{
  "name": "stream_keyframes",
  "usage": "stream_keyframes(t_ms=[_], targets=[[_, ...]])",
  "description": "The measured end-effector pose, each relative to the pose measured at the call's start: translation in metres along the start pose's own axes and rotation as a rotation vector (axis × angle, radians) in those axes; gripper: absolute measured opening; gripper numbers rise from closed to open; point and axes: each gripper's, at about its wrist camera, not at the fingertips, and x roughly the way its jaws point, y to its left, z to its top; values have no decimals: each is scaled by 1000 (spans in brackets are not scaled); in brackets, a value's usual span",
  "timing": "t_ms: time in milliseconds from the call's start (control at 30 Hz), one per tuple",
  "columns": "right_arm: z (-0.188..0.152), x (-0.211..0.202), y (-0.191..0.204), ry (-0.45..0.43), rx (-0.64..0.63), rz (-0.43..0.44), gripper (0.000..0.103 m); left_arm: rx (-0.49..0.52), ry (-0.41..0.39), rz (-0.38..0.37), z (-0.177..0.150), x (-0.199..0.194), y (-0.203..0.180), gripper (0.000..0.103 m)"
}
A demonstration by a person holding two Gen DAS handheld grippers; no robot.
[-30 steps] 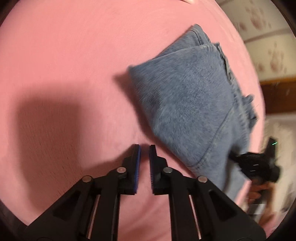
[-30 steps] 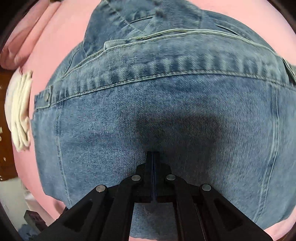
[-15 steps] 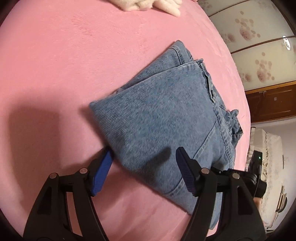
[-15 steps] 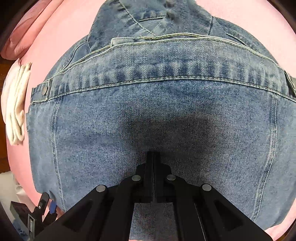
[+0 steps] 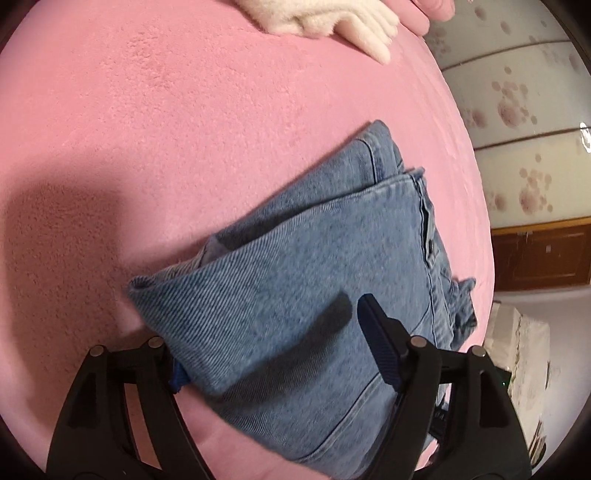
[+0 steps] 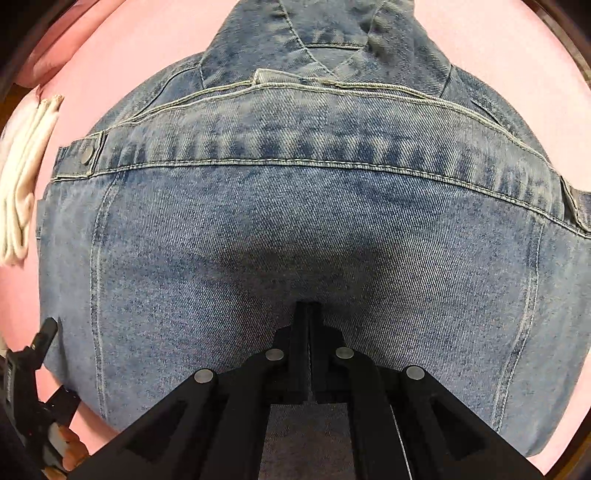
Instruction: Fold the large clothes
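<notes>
A folded blue denim garment lies on the pink blanket. My left gripper is open wide, its jaws straddling the near folded corner of the denim: one blue pad sits under the left edge, the other above the cloth. In the right wrist view the denim fills the frame, waistband and a metal button on the left. My right gripper is shut, its tips resting on top of the denim without gripping a fold. The left gripper also shows in the right wrist view at the lower left.
A white fluffy cloth lies at the far edge of the blanket and shows in the right wrist view at the left. The bed edge runs down the right, with a patterned wall and wooden trim beyond.
My left gripper opened from nearly shut and moved forward until its jaws straddle the denim's corner. My right gripper stayed shut on top of the denim.
</notes>
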Motion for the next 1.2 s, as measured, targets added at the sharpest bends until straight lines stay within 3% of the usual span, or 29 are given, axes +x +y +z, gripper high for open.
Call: stream_keyframes(t_ms=[133,200,300,333,433,600,733,933,1200], targets=[[-1,2,13,1,10,-6,2,10,-8,39,-1,2,-8,73],[1,2,11,5,6,-5,2,32,-15,88,-2,0,-12,56],[3,3,11,4,0,-8,2,168,-64,235,-12,-6,-35,39],[4,3,11,1,-3,-12,2,266,-102,297,-20,-9,-50,37],[1,3,16,-14,-4,-28,2,445,-188,389,-42,-13,-81,26],[-14,-1,38,-65,-18,-78,4,498,-226,360,-55,-21,-101,13],[-30,-3,58,-105,-33,-125,4,532,-208,352,-54,-25,-101,12],[-36,-6,61,-103,-18,-82,4,541,-194,274,-53,-35,-92,12],[-37,-12,64,-97,-41,-61,4,487,-159,264,-47,-33,-85,12]])
